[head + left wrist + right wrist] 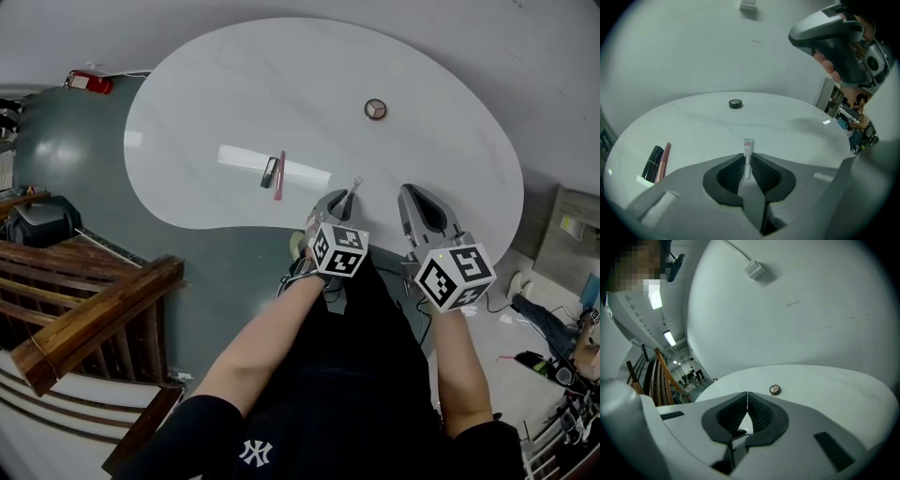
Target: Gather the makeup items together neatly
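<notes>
White counter (234,84), mostly bare. Left of middle, lipstick (269,172) and pencil (279,176) lie side by side, near touching; I read that pair as gathered. Left gripper (339,201) pinches tube (748,149) close to the near edge, tube tip poking past the pads; lifted or resting, cannot tell. Compact (376,110) sits alone toward the far side, well apart. Right gripper (419,199) pressed together, nothing in it, over the near rim. Left to do, by my judgement: bring tube and compact to the pair. Open top between tube and pair; near edge curves inward just beside the tube.
</notes>
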`<state>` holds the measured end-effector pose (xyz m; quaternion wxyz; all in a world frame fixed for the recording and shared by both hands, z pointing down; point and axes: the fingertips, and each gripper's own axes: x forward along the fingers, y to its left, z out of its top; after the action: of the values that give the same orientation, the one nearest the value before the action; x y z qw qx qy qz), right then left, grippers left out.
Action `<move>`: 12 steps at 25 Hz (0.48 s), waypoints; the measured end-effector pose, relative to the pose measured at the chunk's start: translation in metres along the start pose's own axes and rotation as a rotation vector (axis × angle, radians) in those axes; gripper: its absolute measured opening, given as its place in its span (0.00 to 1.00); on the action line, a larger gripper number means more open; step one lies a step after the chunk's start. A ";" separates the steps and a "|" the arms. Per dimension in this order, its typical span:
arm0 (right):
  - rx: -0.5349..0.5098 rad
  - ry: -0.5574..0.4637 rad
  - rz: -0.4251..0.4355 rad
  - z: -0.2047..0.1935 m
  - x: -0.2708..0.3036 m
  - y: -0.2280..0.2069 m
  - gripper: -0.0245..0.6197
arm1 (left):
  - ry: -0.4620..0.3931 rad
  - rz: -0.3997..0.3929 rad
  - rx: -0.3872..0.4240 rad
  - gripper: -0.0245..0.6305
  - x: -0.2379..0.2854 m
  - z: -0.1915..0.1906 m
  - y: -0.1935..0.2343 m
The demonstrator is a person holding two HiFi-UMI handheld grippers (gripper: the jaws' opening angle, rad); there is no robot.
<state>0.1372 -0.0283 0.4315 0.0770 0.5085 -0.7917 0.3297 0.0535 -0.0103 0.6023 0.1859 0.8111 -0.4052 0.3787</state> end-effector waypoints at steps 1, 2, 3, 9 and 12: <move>-0.003 0.000 0.003 0.001 0.001 0.002 0.06 | -0.005 0.006 -0.009 0.13 -0.001 0.001 0.003; -0.005 0.000 0.006 0.002 0.002 0.004 0.06 | -0.009 0.013 -0.017 0.13 -0.003 0.001 0.007; -0.008 0.000 0.010 0.002 0.004 0.007 0.06 | -0.014 0.021 -0.026 0.13 -0.006 0.002 0.012; -0.030 0.005 0.050 0.004 0.016 0.032 0.06 | -0.025 0.083 -0.082 0.13 -0.021 -0.004 0.045; -0.038 0.010 0.062 0.002 0.021 0.041 0.06 | -0.024 0.112 -0.111 0.13 -0.027 -0.011 0.062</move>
<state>0.0928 -0.0351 0.4215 0.0805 0.4805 -0.8127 0.3195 -0.0110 -0.0272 0.5882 0.2041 0.7801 -0.4727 0.3555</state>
